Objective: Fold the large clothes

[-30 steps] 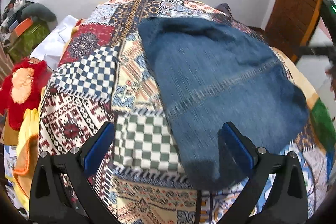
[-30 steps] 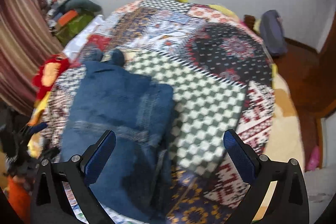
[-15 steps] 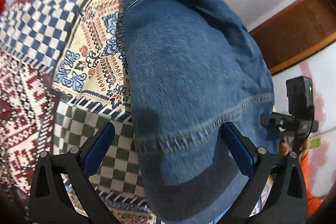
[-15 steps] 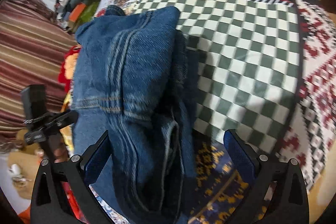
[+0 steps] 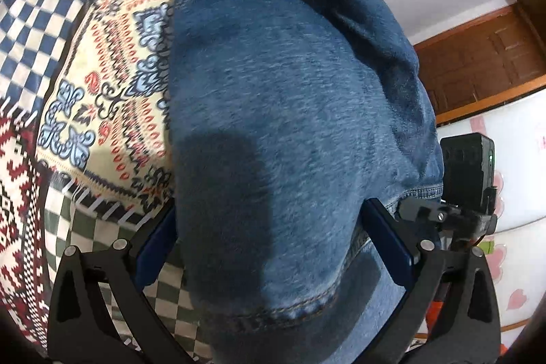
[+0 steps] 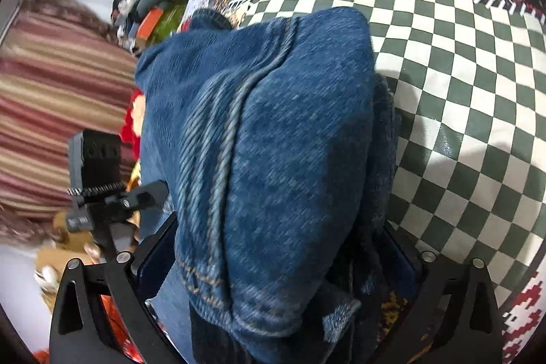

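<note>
Grippers straddling folded jeans point(image 5: 290, 111) on a patchwork bedspread point(image 5: 102, 84).
Left gripper point(image 5: 273, 244) and right gripper point(image 6: 278, 256) — both spread wide, right's jaws just narrowing — denim between the blue pads; contact unclear.

Left tool point(image 5: 273, 237) and right tool point(image 6: 276, 248) both angled downward, jaws wide, right's just narrowing

Folded jeans point(image 5: 290, 111) fill the space between both pairs of jaws, blocking forward passage. Bare patchwork bedspread point(image 6: 460, 84) lies open right of the denim; the opposite gripper point(image 6: 102, 190) crowds its left edge.
</note>
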Available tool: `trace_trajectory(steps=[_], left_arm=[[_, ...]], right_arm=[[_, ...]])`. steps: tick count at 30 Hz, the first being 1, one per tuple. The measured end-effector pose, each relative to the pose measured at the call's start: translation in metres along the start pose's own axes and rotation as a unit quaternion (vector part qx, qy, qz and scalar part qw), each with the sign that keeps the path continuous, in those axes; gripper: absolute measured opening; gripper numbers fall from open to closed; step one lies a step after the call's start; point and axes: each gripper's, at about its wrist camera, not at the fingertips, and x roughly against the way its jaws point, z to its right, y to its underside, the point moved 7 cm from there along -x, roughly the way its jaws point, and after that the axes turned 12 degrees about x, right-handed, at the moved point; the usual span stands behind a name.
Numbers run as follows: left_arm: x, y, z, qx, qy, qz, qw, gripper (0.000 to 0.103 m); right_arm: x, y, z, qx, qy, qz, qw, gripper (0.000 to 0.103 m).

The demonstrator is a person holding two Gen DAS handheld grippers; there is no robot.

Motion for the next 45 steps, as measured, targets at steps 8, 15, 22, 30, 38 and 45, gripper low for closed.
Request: trace_trajectory(steps=[8,15,22,30,38,45], left_arm=[[0.010,0.011,0.028,-0.028,-0.007,0.036,0.9989,0.071],[0.050,0.017,0.059,-0.080,-0.011,0.065,0.9946,0.058],[0.134,0.021,0.065,-0.110,0.002,0.117,0.9871,0.057],[0.224,0.028,0.037,-0.102,0.002,0.168,0.9804,0.057],[0.239,0.044,-0.040,-0.040,-0.023,0.158,0.9863,0.057],[0.193,0.048,-0.127,0.055,-0.015,0.093,0.9940,0.057]], right_arm=[[0.012,-0.002,-0.014,-0.010,-0.012,0.023,1.000,0.053],[0.031,-0.006,-0.052,0.017,0.002,0.032,0.999,0.037],[0.067,-0.022,-0.121,0.071,0.009,0.065,0.995,0.036],[0.060,-0.030,-0.205,0.119,-0.001,0.081,0.990,0.036],[-0.015,-0.018,-0.236,0.100,-0.021,0.031,0.994,0.036],[-0.100,-0.003,-0.217,0.069,-0.012,-0.047,0.996,0.036]])
